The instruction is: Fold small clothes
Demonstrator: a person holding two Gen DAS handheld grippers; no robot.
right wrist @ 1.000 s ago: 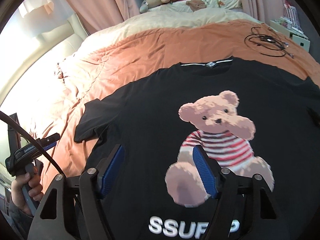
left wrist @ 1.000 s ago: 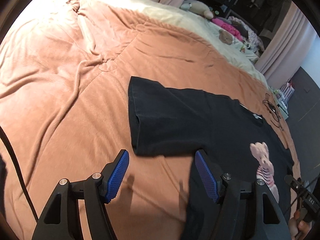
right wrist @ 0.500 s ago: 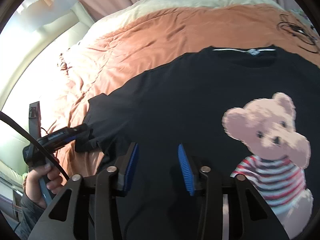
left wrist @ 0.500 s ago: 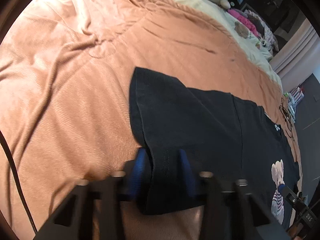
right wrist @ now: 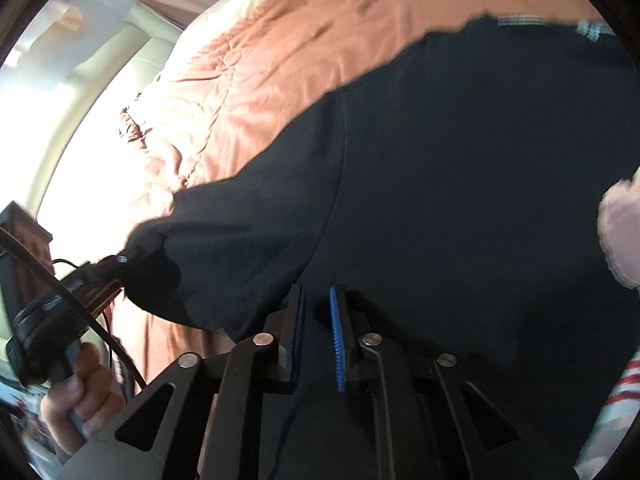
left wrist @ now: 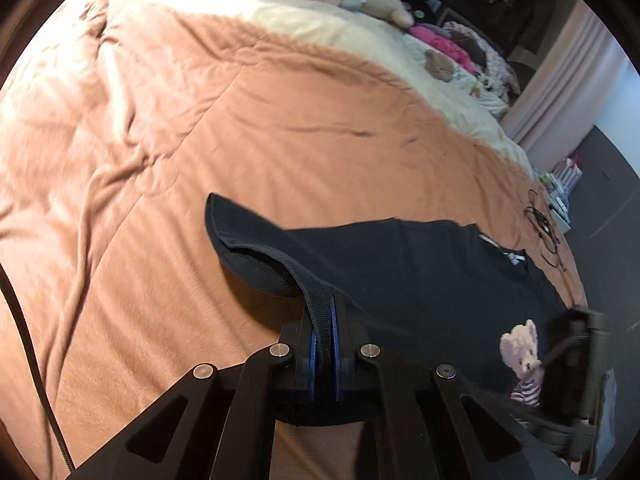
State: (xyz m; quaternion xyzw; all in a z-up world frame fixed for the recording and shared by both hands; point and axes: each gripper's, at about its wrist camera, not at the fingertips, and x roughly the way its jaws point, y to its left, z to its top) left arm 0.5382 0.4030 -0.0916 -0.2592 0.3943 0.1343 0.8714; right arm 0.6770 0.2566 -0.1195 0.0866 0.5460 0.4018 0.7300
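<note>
A black T-shirt (left wrist: 420, 264) with a bear print (left wrist: 520, 344) lies on an orange bedspread (left wrist: 200, 120). My left gripper (left wrist: 324, 300) is shut on the hem of the shirt's sleeve (left wrist: 256, 256), which is lifted and curls open above the bed. In the right wrist view the T-shirt (right wrist: 440, 160) fills the frame. There my right gripper (right wrist: 316, 292) is closing to a narrow slit on the shirt body just beside the sleeve seam, with dark cloth between the pads. The left gripper (right wrist: 100, 268), held by a hand (right wrist: 76, 392), pulls the sleeve (right wrist: 224, 232) to the left.
Cream bedding and plush toys (left wrist: 384, 4) lie at the far end of the bed. A black cable (left wrist: 542, 220) is coiled past the shirt's collar. A pale padded headboard (right wrist: 120, 52) is at the left. The right gripper's body (left wrist: 572, 352) shows blurred at the left view's lower right.
Both grippers have closed. The left one reached the sleeve hem, shut on it and lifted it. The right one dropped toward the shirt and shifted left, from the bear print to near the sleeve seam.
</note>
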